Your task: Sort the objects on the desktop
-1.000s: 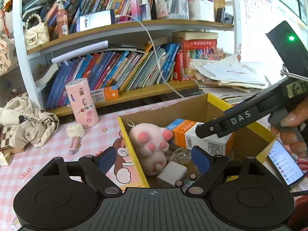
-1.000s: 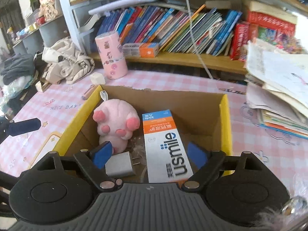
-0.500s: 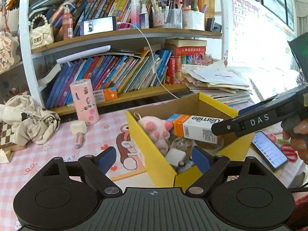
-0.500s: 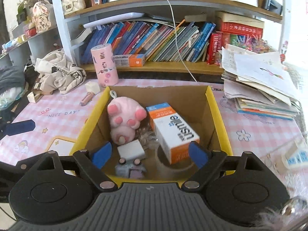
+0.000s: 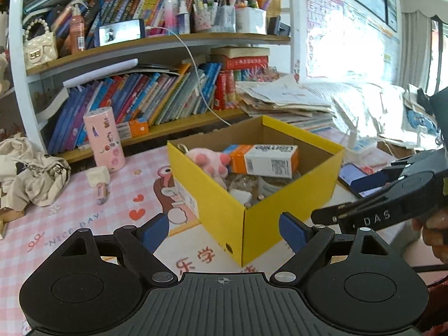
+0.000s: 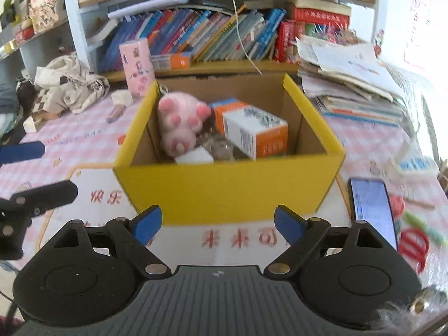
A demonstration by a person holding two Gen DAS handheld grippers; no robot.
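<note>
Hovering just short of the yellow box (image 6: 229, 184), left gripper (image 5: 224, 231) and right gripper (image 6: 217, 224) both gape wide, nothing held; pink plush (image 6: 179, 123) sits inside.

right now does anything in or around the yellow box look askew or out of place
In the yellow box, the orange-and-white carton lies tilted across the clutter, not flat. Red scissors and a lit phone remain loose beside it.

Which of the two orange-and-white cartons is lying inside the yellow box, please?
The larger carton beside the pink plush paw lies inside the yellow box; the smaller one sits on the bookshelf's bottom shelf.
</note>
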